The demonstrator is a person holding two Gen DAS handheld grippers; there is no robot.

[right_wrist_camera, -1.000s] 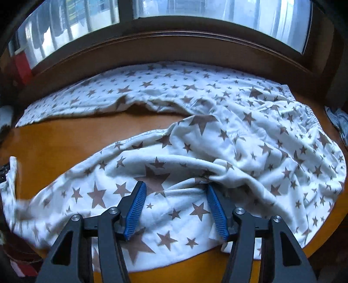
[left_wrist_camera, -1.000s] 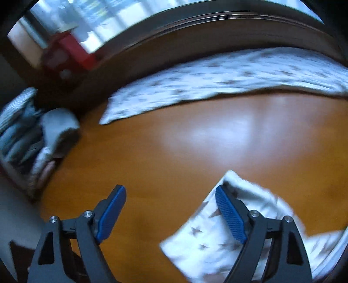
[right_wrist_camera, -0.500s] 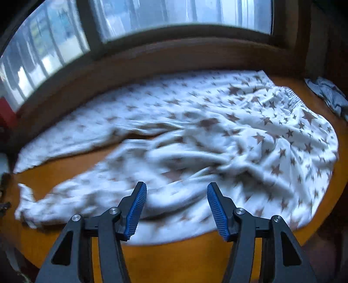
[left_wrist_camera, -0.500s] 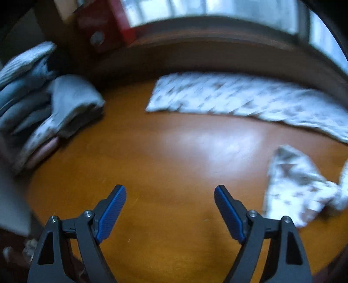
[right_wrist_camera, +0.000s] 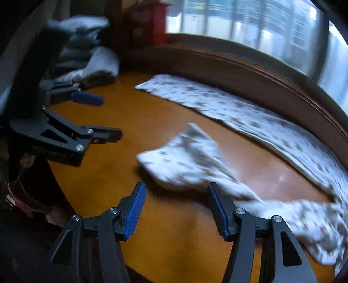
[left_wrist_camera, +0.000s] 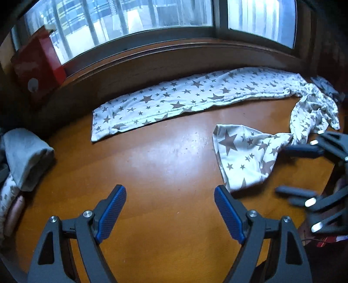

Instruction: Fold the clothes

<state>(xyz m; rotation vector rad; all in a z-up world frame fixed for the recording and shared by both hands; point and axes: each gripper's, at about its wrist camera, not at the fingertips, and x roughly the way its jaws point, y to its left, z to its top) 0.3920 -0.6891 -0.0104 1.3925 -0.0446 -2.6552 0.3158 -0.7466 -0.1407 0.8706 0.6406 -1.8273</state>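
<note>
Two views: both look down on one orange-brown wooden table (left_wrist_camera: 152, 161), glossy, by a window (left_wrist_camera: 134, 19).
Left view only: sharp; pants (left_wrist_camera: 239, 152) read clearly, white soft cloth with grey-brown stars, one leg flat along the dark sill, the other leg's cuff bunched mid-table; a grey rag shows at far right.
Right view only: blurred; the bunched cuff (right_wrist_camera: 187, 161) lies just ahead of the right gripper (right_wrist_camera: 176, 209); the left gripper (right_wrist_camera: 104, 115) appears from the side.
Left gripper (left_wrist_camera: 169, 209): released, jaws wide over bare wood, nothing between.
Right gripper: released, cloth near its right finger, not pinched.
Pads: blue, ribbed; frames black with silver bolts.
Pile (left_wrist_camera: 24, 156): folded grey and patterned cloth at table's left.
Box (left_wrist_camera: 37, 65): red, on sill.
Writing: none readable.
</note>
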